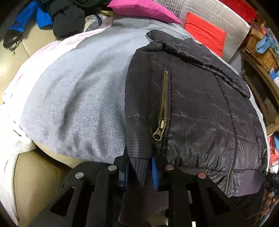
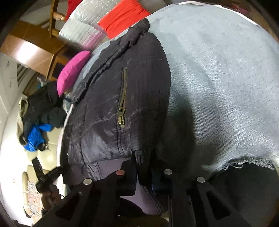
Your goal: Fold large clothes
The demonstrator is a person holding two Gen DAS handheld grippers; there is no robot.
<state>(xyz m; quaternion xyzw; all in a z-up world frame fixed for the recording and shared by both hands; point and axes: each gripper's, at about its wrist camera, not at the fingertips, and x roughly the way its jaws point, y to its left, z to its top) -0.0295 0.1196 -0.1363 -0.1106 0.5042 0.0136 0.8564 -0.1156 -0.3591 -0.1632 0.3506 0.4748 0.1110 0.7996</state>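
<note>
A black quilted jacket (image 1: 191,104) (image 2: 113,104) with a brass pocket zipper (image 1: 163,108) (image 2: 123,97) lies on a wide grey knit cloth (image 1: 78,96) (image 2: 218,78). In the left wrist view, my left gripper (image 1: 141,165) is shut on the jacket's ribbed hem, which is pinched between its blue-padded fingers. In the right wrist view, my right gripper (image 2: 144,165) grips another stretch of the same ribbed hem, its jaws close together on the fabric. Below the hem the jacket's lower edge is hidden behind the gripper bodies.
The grey cloth covers a beige sofa (image 1: 38,174). A magenta cushion (image 1: 144,8), a red cushion (image 1: 205,33) and a silver quilted sheet (image 1: 218,15) lie at the back. Dark and blue clothes (image 1: 66,17) are piled at the far left. A wicker basket (image 1: 261,50) stands at the right.
</note>
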